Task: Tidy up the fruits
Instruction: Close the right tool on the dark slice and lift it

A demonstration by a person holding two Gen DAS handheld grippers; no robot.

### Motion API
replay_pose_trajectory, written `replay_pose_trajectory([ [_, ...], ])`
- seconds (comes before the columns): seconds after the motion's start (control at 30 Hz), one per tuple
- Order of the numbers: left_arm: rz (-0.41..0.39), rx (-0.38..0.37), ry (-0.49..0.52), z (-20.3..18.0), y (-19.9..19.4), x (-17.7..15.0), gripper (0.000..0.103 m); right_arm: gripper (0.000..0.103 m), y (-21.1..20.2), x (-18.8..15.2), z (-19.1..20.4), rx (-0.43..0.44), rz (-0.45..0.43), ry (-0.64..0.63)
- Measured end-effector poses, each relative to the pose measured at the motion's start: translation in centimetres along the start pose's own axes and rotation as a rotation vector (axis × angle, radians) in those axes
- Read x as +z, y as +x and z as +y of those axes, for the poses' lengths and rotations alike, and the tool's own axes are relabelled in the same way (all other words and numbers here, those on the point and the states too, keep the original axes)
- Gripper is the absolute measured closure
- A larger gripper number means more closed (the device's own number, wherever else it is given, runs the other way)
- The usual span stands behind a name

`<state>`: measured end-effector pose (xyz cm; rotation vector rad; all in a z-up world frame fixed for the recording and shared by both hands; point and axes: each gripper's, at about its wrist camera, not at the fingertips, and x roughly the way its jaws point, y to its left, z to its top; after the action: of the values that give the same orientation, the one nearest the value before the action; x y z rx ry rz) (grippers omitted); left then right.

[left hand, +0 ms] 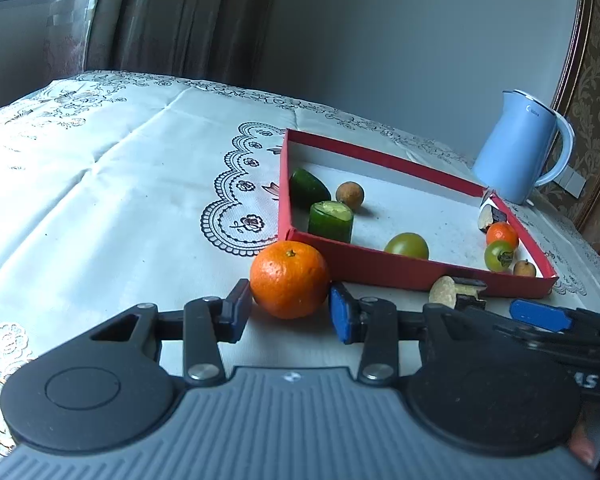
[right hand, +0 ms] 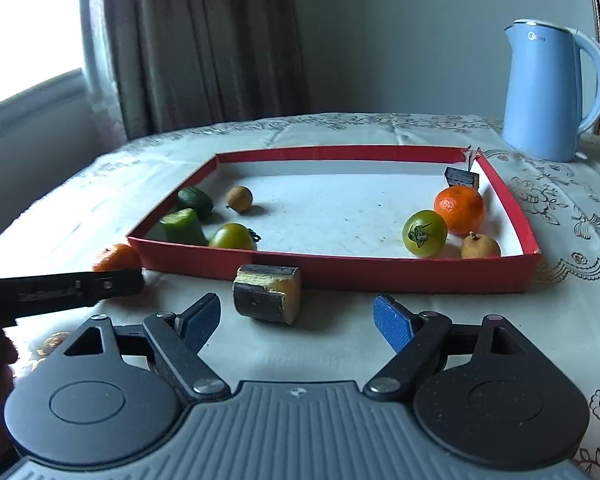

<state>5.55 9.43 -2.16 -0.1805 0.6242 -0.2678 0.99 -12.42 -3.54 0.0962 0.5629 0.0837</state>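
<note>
Left gripper sits low over the tablecloth with its jaws apart, and a mandarin orange lies between the fingertips, just outside the near left corner of the red tray. The left pad looks to touch the fruit's skin; the blue right pad stands just beside it, and contact there cannot be told.

Right gripper is spread wide over the cloth, holding nothing. A cut eggplant piece lies on its side just beyond the fingertips, left of centre and near the tray's front wall.

Inside the tray, two cucumber pieces, a longan and a green tomato occupy the left part; a second mandarin, another green tomato, a longan and an eggplant piece occupy the right. A blue kettle stands at the far right.
</note>
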Motion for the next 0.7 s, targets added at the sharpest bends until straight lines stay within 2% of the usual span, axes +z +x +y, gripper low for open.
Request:
replay_pose_trajectory([
  [0.27,0.0,-0.014,-0.013,0.3,-0.1,0.0,0.065,0.023,1.3,0.2,0.6,-0.055,0.009,0.0],
  [0.43,0.0,-0.016,-0.015,0.3,-0.1,0.0,0.065,0.025,1.9,0.3,0.6,-0.057,0.026,0.014],
  [0.5,0.0,-0.016,-0.012,0.3,-0.1,0.0,0.065,0.031,1.9,0.4,0.9,-0.059,0.024,0.004],
  [0.6,0.0,-0.018,-0.014,0.3,-0.1,0.0,0.065,0.047,2.0,0.4,1.5,-0.045,0.028,-0.029],
  [0.67,0.0,-0.018,-0.014,0.3,-0.1,0.0,0.065,0.063,1.8,0.4,1.9,-0.033,0.028,-0.042],
  [0.7,0.0,-0.018,-0.015,0.3,-0.1,0.0,0.065,0.066,1.7,0.3,1.9,-0.031,0.027,-0.049],
])
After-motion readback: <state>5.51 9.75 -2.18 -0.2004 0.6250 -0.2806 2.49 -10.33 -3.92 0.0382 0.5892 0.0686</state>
